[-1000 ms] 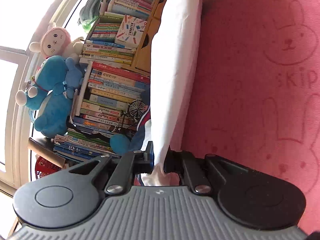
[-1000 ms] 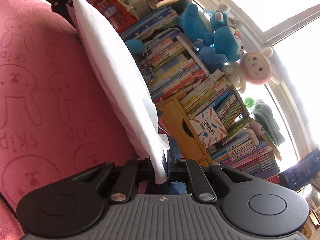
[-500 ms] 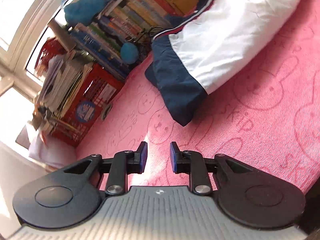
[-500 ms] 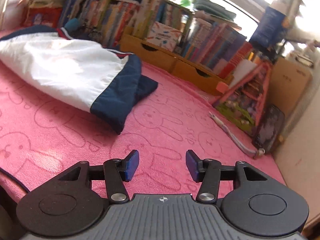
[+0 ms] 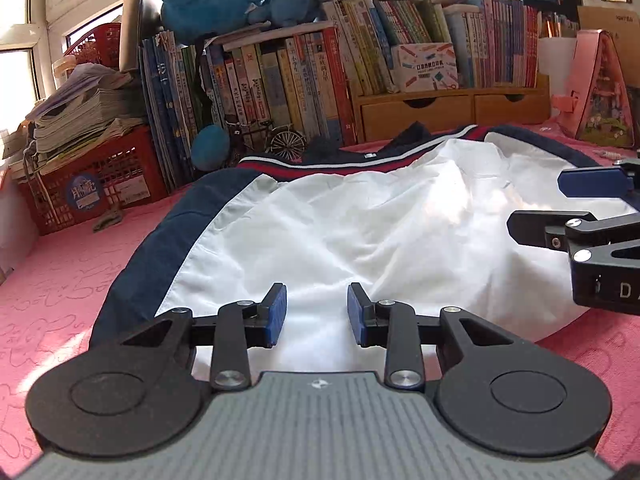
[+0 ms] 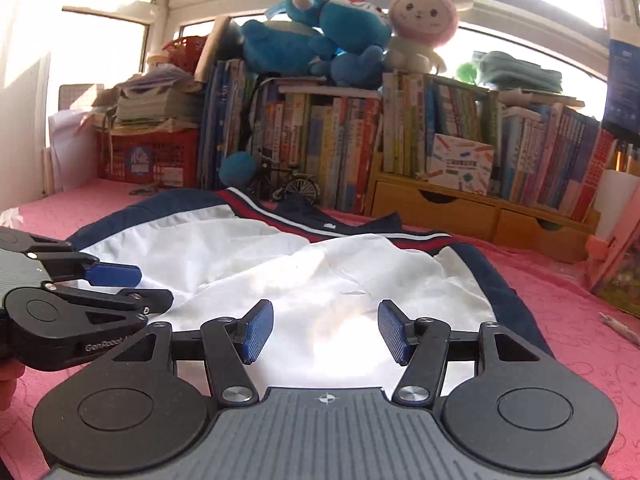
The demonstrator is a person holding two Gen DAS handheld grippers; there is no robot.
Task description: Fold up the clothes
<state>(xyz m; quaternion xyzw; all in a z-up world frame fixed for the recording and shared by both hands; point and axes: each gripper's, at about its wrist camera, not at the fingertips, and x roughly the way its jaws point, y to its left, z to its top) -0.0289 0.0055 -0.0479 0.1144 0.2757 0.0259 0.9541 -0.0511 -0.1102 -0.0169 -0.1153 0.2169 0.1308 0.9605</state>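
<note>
Both grippers hover low over the near hem of the jacket (image 5: 360, 216), side by side, and neither has hold of anything. The left gripper (image 5: 316, 314) has its blue pads parted with white cloth showing in the gap between them. The right gripper (image 6: 326, 330) is spread wider, its pads also over white fabric.

The jacket lies flat on the pink blanket (image 5: 72, 280), straight ahead of both tools, white in the middle with rumpled folds. A navy band (image 5: 160, 248) runs down the edge to the left of the left gripper, and another navy band (image 6: 500, 288) runs down the edge to the right of the right gripper. The far end shows a red and white stripe (image 6: 304, 228) and a dark collar.

Outside those navy edges there is open pink blanket on either side, printed with rabbit outlines. Between the two tools the room is tight: from the left wrist view the right one sits just beside it over the cloth.

Beyond the jacket, a wall of books (image 6: 328, 148) stands in a row, with wooden drawers (image 6: 460, 208) under the right part, a red crate (image 5: 92, 184) of papers off to the left, blue plush toys (image 6: 320, 36) and a pink bunny plush (image 6: 420, 20) on top, bright windows behind.
</note>
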